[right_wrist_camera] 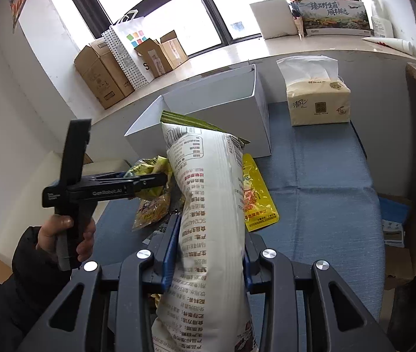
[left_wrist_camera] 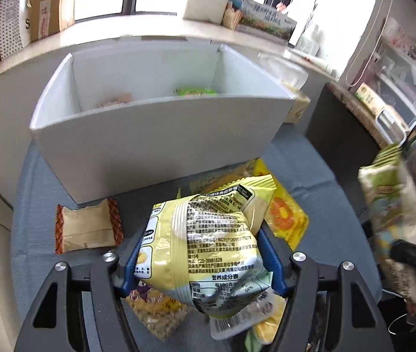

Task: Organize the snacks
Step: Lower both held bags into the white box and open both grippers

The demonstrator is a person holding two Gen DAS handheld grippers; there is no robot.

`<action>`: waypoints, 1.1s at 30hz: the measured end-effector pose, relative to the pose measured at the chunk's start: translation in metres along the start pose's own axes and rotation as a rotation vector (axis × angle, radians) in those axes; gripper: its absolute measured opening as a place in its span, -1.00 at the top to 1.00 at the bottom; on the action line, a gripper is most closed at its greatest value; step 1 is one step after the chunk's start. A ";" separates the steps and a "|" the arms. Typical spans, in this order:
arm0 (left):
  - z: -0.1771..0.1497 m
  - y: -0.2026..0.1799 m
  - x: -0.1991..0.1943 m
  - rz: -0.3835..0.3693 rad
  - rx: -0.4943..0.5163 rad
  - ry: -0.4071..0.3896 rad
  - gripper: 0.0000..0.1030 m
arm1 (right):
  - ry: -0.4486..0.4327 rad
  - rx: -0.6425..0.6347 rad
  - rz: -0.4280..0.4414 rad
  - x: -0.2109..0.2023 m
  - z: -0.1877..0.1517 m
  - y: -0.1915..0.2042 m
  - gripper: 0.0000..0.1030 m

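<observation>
My left gripper (left_wrist_camera: 200,252) is shut on a pale yellow snack bag (left_wrist_camera: 205,243) and holds it above the blue cloth, in front of the white box (left_wrist_camera: 149,135). The box holds a brown packet (left_wrist_camera: 114,99) and a green packet (left_wrist_camera: 196,91). My right gripper (right_wrist_camera: 208,246) is shut on a tall white snack bag with a green top (right_wrist_camera: 208,205), held upright; it also shows at the right of the left wrist view (left_wrist_camera: 392,214). The left gripper appears in the right wrist view (right_wrist_camera: 152,180), gripping the yellow bag (right_wrist_camera: 149,167).
On the blue cloth (right_wrist_camera: 319,199) lie a brown wrapped cake (left_wrist_camera: 87,226), a yellow-orange pouch (left_wrist_camera: 287,217) (right_wrist_camera: 255,190) and several more snacks (left_wrist_camera: 158,308). A tissue pack (right_wrist_camera: 318,99) stands right of the box. Cardboard boxes (right_wrist_camera: 105,73) line the windowsill.
</observation>
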State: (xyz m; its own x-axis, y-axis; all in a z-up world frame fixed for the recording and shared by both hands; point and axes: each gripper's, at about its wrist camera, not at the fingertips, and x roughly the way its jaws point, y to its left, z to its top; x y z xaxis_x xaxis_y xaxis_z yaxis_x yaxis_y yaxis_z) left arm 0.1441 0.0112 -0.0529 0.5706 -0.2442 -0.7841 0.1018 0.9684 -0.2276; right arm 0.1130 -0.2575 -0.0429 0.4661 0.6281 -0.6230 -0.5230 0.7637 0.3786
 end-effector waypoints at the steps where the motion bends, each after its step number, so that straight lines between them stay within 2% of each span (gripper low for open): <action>1: -0.002 -0.002 -0.011 -0.004 0.000 -0.023 -0.40 | -0.004 0.002 0.004 0.001 0.000 0.001 0.26; 4: -0.009 -0.005 -0.043 0.004 0.011 -0.080 -0.41 | -0.007 0.008 0.022 0.004 0.001 0.003 0.26; 8: -0.011 -0.002 -0.086 0.003 -0.024 -0.159 -0.41 | -0.012 0.003 0.049 0.012 0.011 0.011 0.26; 13: 0.016 0.003 -0.132 0.044 -0.030 -0.252 -0.41 | -0.040 -0.011 0.081 0.023 0.047 0.026 0.26; 16: 0.044 0.007 -0.142 0.072 -0.008 -0.304 -0.41 | -0.077 -0.006 0.119 0.031 0.078 0.033 0.26; 19: 0.082 0.022 -0.134 0.097 -0.022 -0.316 -0.41 | -0.096 0.005 0.123 0.046 0.114 0.036 0.26; 22: 0.117 0.036 -0.111 0.150 -0.024 -0.320 -0.41 | -0.130 0.003 0.065 0.067 0.151 0.034 0.26; 25: 0.140 0.052 -0.077 0.179 -0.040 -0.292 -0.41 | -0.115 0.019 0.022 0.098 0.186 0.021 0.26; 27: 0.149 0.062 -0.052 0.202 -0.054 -0.263 -0.41 | -0.087 0.043 -0.029 0.118 0.205 0.012 0.26; 31: 0.158 0.076 -0.018 0.245 -0.070 -0.219 -0.41 | -0.057 0.072 -0.009 0.149 0.227 -0.002 0.26; 33: 0.156 0.086 -0.008 0.195 -0.099 -0.211 -0.51 | -0.033 0.080 -0.010 0.163 0.232 -0.008 0.18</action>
State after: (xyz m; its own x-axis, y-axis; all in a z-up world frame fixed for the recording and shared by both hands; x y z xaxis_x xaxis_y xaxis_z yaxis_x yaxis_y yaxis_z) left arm 0.2756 0.1039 0.0240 0.7293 -0.0281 -0.6836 -0.1008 0.9839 -0.1479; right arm 0.3587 -0.1265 0.0117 0.4952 0.6240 -0.6045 -0.4601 0.7786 0.4268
